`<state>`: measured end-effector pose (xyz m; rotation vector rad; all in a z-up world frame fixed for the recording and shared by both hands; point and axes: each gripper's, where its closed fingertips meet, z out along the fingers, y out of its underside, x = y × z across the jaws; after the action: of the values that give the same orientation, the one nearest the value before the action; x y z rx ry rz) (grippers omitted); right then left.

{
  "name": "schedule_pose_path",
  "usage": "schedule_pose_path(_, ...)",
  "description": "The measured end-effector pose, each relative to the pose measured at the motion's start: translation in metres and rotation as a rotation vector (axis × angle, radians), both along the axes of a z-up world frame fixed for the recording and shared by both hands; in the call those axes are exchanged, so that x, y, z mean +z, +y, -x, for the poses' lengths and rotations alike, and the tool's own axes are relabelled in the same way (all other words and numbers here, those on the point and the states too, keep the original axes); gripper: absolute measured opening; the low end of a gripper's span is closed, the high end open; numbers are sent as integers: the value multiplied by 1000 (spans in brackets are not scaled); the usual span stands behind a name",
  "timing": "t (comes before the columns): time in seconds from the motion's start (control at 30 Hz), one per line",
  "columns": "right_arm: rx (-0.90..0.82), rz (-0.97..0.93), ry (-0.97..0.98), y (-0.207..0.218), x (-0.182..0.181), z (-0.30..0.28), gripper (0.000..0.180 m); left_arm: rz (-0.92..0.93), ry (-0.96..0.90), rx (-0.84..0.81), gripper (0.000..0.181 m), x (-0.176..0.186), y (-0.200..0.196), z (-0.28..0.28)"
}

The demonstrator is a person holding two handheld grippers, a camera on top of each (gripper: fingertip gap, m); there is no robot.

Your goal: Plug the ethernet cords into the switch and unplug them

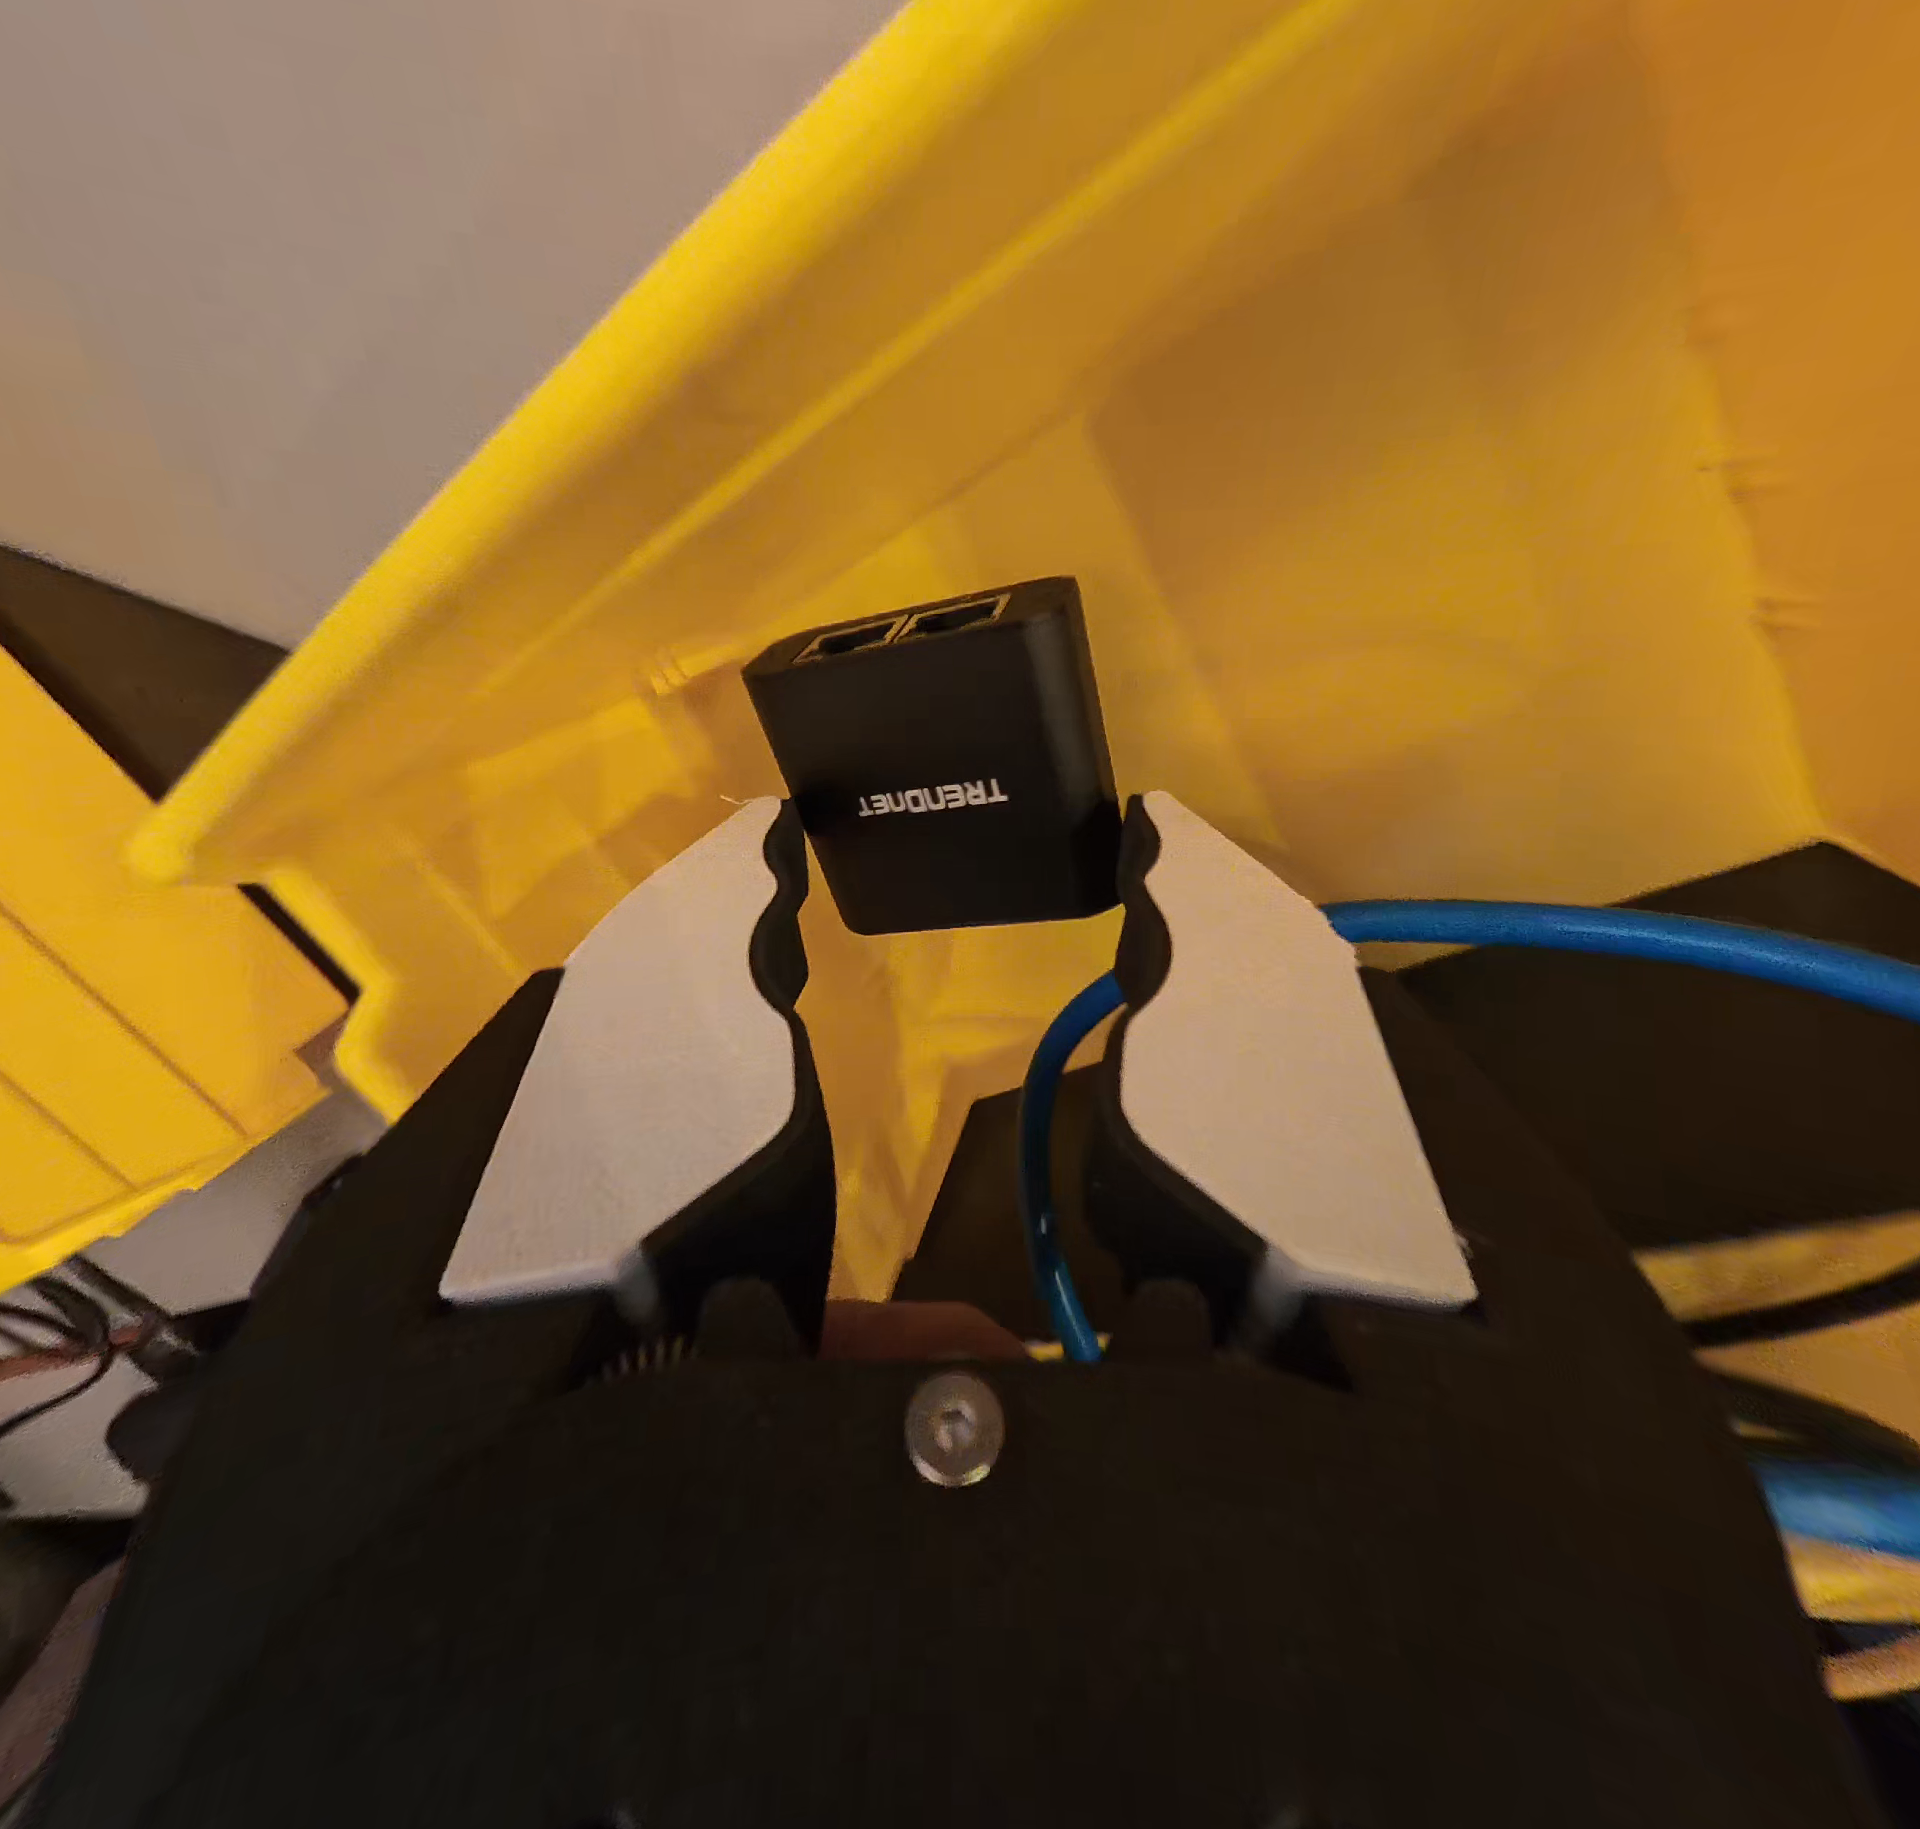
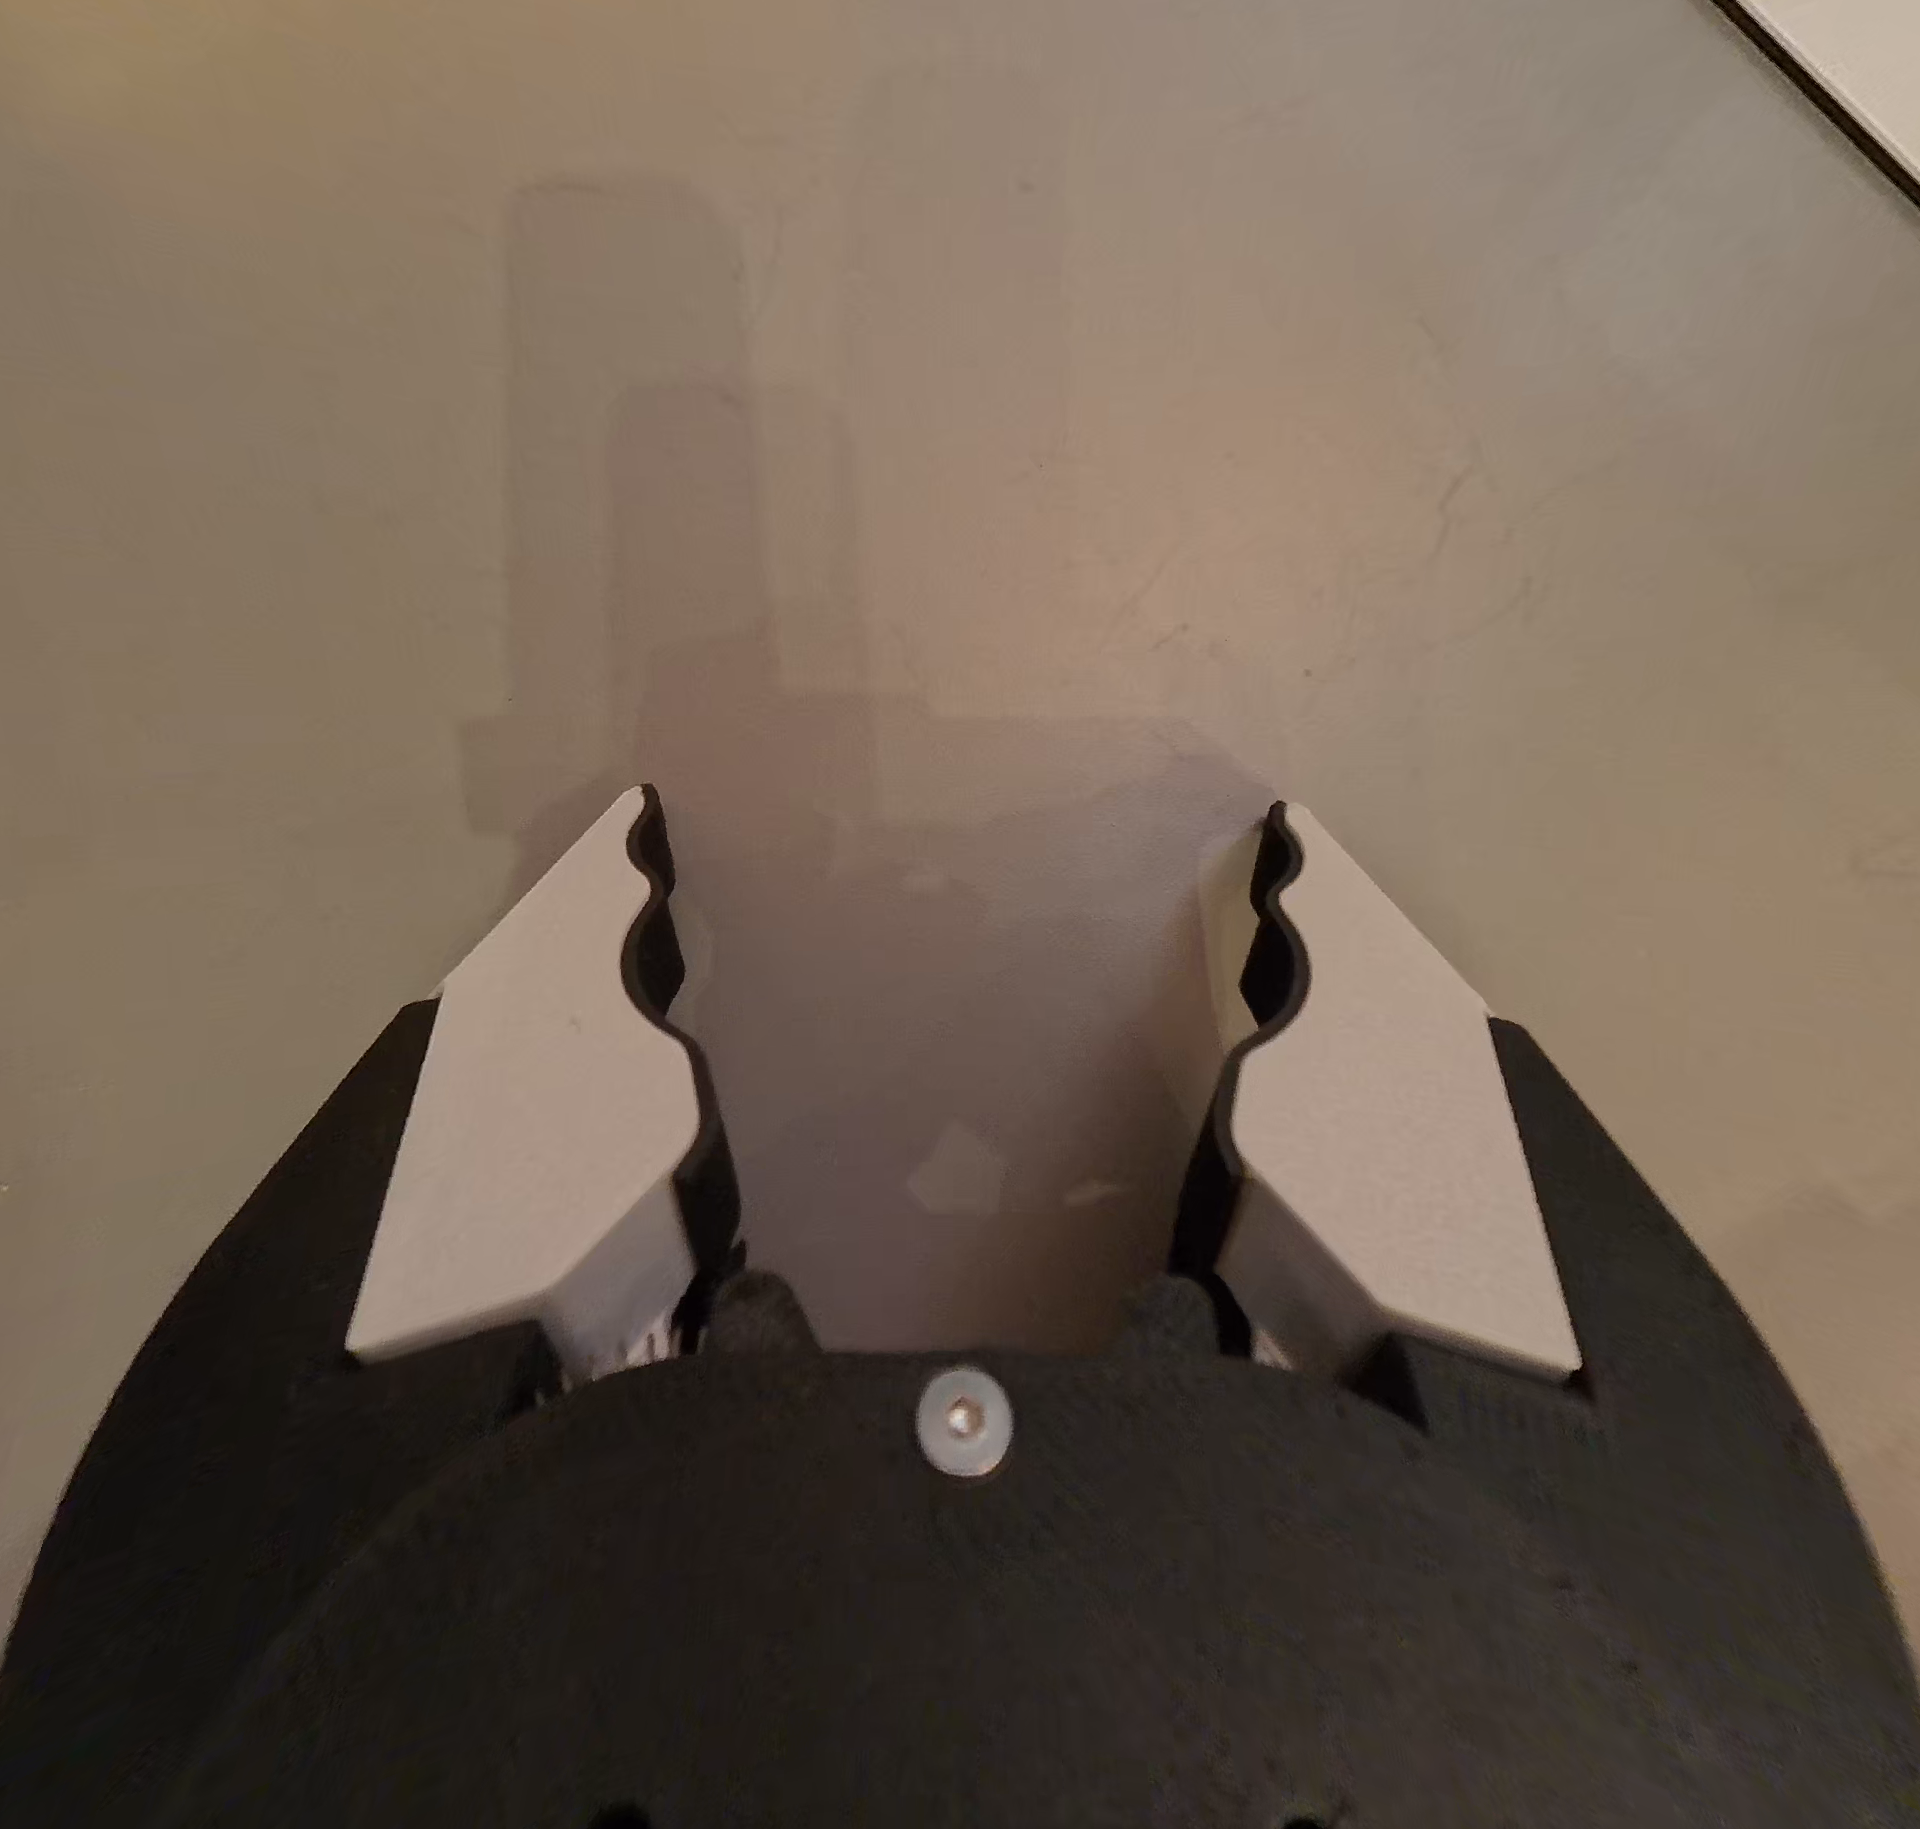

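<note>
So the left gripper [image 1: 961, 860] is clamped on the little black switch [image 1: 935, 761], one finger on each side of its near end. Its two ports face away from the camera and both look empty. All of this is up against a big yellow bin [image 1: 1195, 345]. A blue cord [image 1: 1558, 932] loops in from the right and dips behind the right finger; can't see its plug. The right wrist view shows none of it: just the right gripper [image 2: 961, 813], spread wide and holding nothing, over a plain beige surface [image 2: 1039, 273].
</note>
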<state>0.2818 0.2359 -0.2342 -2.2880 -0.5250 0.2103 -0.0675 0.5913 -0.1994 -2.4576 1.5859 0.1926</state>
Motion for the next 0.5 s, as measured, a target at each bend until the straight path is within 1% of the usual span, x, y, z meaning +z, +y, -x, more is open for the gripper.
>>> schedule_pose_path(0.07,7,-2,0,-1,0,1,106,-10,-61,-16,58,15,-4,-5)
schedule_pose_path(0.13,25,-12,-2,-2,2,3,95,-46,-99,-61,58,33,-7,-10)
schedule_pose_path(0.27,36,-66,6,-1,11,6,92,-88,-146,-129,58,67,-22,-25)
schedule_pose_path(0.37,56,-160,70,3,36,16,83,-103,-194,-209,58,93,-43,-48)
schedule_pose_path(0.43,95,-246,62,5,61,24,75,-95,-233,-285,58,110,-67,-72)
schedule_pose_path(0.5,150,-332,40,8,87,35,70,-60,-262,-382,58,120,-99,-101)
